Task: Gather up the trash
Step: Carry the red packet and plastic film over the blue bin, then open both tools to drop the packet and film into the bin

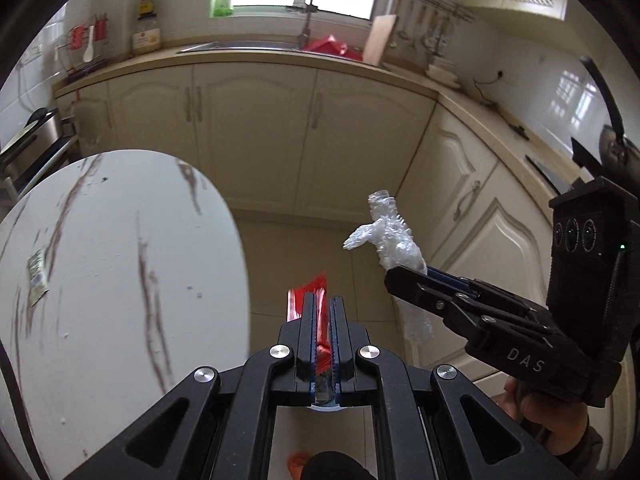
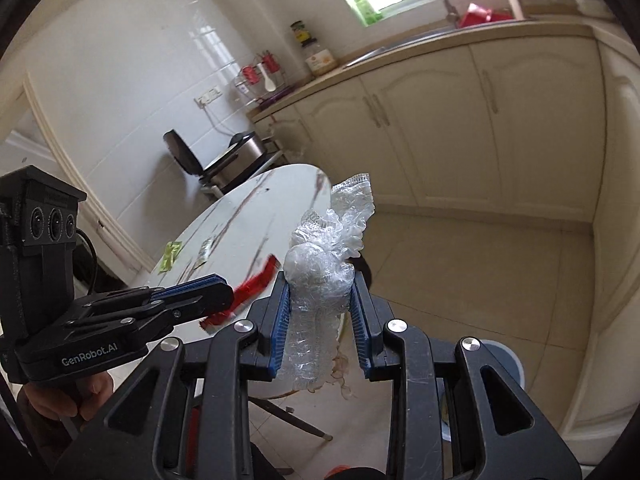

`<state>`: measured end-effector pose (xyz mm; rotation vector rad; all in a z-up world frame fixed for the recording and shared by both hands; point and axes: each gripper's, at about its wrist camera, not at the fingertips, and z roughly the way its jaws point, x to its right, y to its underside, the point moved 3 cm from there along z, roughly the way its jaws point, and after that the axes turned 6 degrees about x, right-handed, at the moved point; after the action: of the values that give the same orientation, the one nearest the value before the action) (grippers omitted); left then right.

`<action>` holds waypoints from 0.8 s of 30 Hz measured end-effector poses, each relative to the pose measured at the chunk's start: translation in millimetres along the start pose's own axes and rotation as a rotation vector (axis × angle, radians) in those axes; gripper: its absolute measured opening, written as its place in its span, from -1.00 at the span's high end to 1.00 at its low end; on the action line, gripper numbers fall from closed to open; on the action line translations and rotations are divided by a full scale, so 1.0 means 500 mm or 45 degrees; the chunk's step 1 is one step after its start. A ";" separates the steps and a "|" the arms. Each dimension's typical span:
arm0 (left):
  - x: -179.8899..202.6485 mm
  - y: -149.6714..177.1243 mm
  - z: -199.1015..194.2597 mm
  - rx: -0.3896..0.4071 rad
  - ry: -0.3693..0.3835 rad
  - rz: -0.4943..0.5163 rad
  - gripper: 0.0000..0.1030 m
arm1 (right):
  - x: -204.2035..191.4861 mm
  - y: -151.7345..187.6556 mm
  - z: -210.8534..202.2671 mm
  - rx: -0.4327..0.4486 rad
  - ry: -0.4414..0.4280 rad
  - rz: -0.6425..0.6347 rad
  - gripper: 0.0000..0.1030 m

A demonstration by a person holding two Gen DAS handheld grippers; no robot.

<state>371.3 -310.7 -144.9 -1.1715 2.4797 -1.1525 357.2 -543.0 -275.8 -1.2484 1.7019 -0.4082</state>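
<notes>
1. A round marble-look table (image 1: 120, 260) is being seen at the left of the left wrist view, with cream cabinets (image 1: 256, 132) behind and tiled floor below.
2. A pale round bin rim (image 2: 508, 360) is being glimpsed low at the right of the right wrist view; whether it is the trash container cannot be told.
3. A crumpled clear plastic wrap (image 2: 324, 276) is being held off the table by the right gripper (image 2: 320, 316), whose jaws are standing narrowly apart and pressing it from both sides.
4. A red wrapper (image 1: 316, 300) is being pinched by the left gripper (image 1: 322, 312), jaws fully closed on it, above the floor just beside the table edge.
5. Two pieces are thus being judged as collected but not yet binned.
6. Two small packets are being left on the table: a green one (image 2: 170, 256) and a pale one (image 1: 38, 276).
</notes>
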 end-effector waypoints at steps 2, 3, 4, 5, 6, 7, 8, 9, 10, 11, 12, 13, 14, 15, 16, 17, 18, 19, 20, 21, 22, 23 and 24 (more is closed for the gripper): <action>0.033 -0.009 0.052 -0.041 0.029 0.045 0.97 | 0.047 0.007 0.000 -0.007 0.041 0.037 0.47; 0.047 -0.014 0.080 -0.062 0.039 0.059 0.97 | 0.071 0.011 0.002 -0.011 0.057 0.060 0.47; 0.061 -0.018 0.107 -0.086 0.049 0.071 0.97 | 0.093 0.015 0.005 -0.016 0.079 0.074 0.47; 0.072 -0.022 0.136 -0.113 0.063 0.083 0.97 | 0.117 0.020 0.009 -0.020 0.109 0.090 0.47; 0.081 -0.026 0.164 -0.137 0.073 0.098 0.97 | 0.138 0.026 0.012 -0.028 0.127 0.106 0.47; 0.078 -0.034 0.191 -0.158 0.075 0.110 0.97 | 0.158 0.033 0.017 -0.038 0.142 0.122 0.47; 0.085 -0.039 0.213 -0.174 0.074 0.120 0.96 | 0.181 0.042 0.026 -0.058 0.163 0.143 0.47; 0.088 -0.044 0.230 -0.184 0.071 0.125 0.94 | 0.202 0.052 0.037 -0.090 0.181 0.162 0.43; 0.082 -0.052 0.247 -0.187 0.058 0.125 0.90 | 0.219 0.065 0.044 -0.111 0.198 0.178 0.43; 0.076 -0.055 0.256 -0.186 0.031 0.125 0.89 | 0.237 0.078 0.051 -0.133 0.209 0.193 0.42; 0.068 -0.055 0.259 -0.186 -0.001 0.132 0.87 | 0.251 0.090 0.065 -0.164 0.217 0.205 0.37; 0.066 -0.058 0.266 -0.187 -0.030 0.138 0.76 | 0.266 0.103 0.075 -0.192 0.232 0.217 0.30; 0.058 -0.063 0.271 -0.186 -0.053 0.138 0.58 | 0.278 0.114 0.086 -0.209 0.253 0.231 0.24; 0.051 -0.066 0.273 -0.179 -0.073 0.137 0.50 | 0.289 0.124 0.099 -0.228 0.272 0.236 0.11; 0.043 -0.070 0.273 -0.171 -0.092 0.134 0.34 | 0.296 0.132 0.107 -0.243 0.286 0.240 0.02; 0.033 -0.075 0.272 -0.169 -0.112 0.129 0.24 | 0.301 0.138 0.117 -0.254 0.300 0.249 -0.02; 0.028 -0.072 0.263 -0.163 -0.130 0.128 0.22 | 0.306 0.143 0.125 -0.265 0.315 0.255 -0.08; 0.023 -0.075 0.258 -0.151 -0.145 0.125 0.19 | 0.311 0.150 0.125 -0.269 0.319 0.260 -0.09; 0.015 -0.079 0.250 -0.140 -0.155 0.117 0.09 | 0.312 0.152 0.126 -0.271 0.320 0.270 -0.09; 0.008 -0.079 0.236 -0.125 -0.161 0.106 0.02 | 0.309 0.151 0.126 -0.270 0.323 0.275 -0.09; -0.002 -0.081 0.222 -0.105 -0.167 0.092 -0.15 | 0.304 0.151 0.124 -0.264 0.319 0.272 -0.09; -0.013 -0.075 0.203 -0.086 -0.178 0.084 -0.22 | 0.292 0.145 0.120 -0.251 0.311 0.261 -0.09; -0.022 -0.070 0.184 -0.066 -0.197 0.080 -0.23 | 0.280 0.141 0.112 -0.241 0.306 0.246 -0.09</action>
<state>439.8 -369.7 -185.4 -1.1409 2.4244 -0.9488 361.3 -620.8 -423.0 -1.1911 2.0862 -0.2955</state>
